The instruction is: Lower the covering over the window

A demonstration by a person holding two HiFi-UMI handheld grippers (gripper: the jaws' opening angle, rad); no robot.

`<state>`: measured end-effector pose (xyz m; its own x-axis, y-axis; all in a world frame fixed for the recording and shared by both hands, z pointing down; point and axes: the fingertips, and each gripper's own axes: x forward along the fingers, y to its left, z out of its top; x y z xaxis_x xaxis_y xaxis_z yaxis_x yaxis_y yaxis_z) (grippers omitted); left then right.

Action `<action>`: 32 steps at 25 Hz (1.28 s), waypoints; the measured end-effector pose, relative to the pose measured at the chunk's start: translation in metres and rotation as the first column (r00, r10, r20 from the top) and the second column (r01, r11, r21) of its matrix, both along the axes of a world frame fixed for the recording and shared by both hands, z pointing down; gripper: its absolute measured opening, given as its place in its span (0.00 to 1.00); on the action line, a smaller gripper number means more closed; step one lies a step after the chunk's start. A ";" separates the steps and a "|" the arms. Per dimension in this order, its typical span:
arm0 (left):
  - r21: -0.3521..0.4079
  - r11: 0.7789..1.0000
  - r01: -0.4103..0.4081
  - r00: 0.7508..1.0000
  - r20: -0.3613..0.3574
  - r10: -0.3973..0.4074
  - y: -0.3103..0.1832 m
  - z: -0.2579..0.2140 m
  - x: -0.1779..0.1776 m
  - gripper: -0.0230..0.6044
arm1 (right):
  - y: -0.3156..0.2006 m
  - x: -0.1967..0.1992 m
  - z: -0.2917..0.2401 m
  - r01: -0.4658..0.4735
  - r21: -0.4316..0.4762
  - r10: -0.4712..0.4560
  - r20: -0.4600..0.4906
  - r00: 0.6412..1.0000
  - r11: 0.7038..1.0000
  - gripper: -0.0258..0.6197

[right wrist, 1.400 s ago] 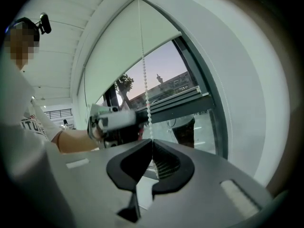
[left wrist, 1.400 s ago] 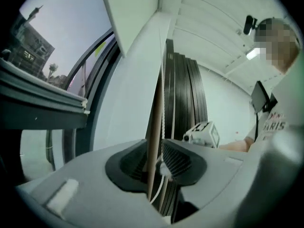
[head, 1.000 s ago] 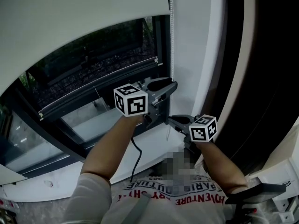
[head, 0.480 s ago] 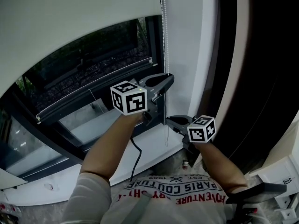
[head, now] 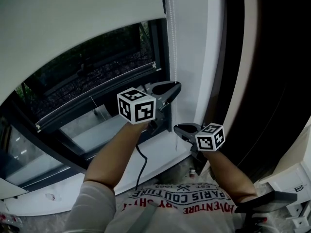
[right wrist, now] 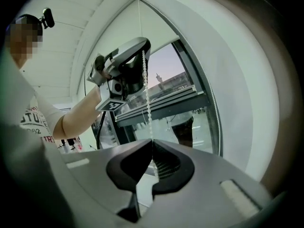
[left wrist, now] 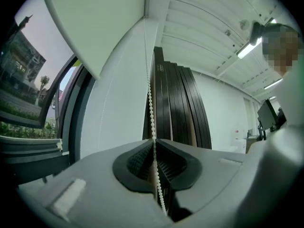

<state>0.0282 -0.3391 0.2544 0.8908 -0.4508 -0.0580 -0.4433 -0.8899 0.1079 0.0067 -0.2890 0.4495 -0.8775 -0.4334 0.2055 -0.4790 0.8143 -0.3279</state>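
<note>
While the roller blind [head: 73, 28] tops the window [head: 97, 81], we grip its bead chain [left wrist: 150, 103].
Left gripper [left wrist: 153, 141], jaws just closing, and right gripper [right wrist: 152, 144], shut, both pinch it; a jerky pull could slip beads.

Office-like room, ceiling strip lights [left wrist: 247, 49], large window [head: 97, 67] with roller blind [head: 73, 23].

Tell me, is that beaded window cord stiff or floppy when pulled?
Probably floppy and light: the beaded cord is a thin string of tiny beads. It likely won't slip, since the beads should catch where the left tool, whose jaws have just been closing on it, and the right tool pinch it.
</note>
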 end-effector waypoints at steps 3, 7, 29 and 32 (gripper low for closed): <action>-0.027 1.000 0.000 1.000 -0.007 0.000 0.000 0.016 0.002 0.06 | 0.001 0.004 0.015 -0.006 -0.054 0.007 0.026 1.000 0.999 0.06; -0.051 0.999 0.011 1.000 0.018 -0.010 -0.001 0.042 0.006 0.06 | 0.002 0.006 0.041 -0.003 -0.077 0.000 -0.037 0.999 0.997 0.06; -0.235 0.969 0.072 0.994 0.103 -0.048 0.005 0.180 0.000 0.07 | 0.046 0.010 0.162 0.019 -0.296 -0.067 -0.154 0.986 0.955 0.06; -0.233 0.970 0.073 0.994 0.099 -0.051 0.006 0.180 -0.005 0.07 | 0.047 0.009 0.159 0.030 -0.287 -0.075 -0.148 0.986 0.958 0.06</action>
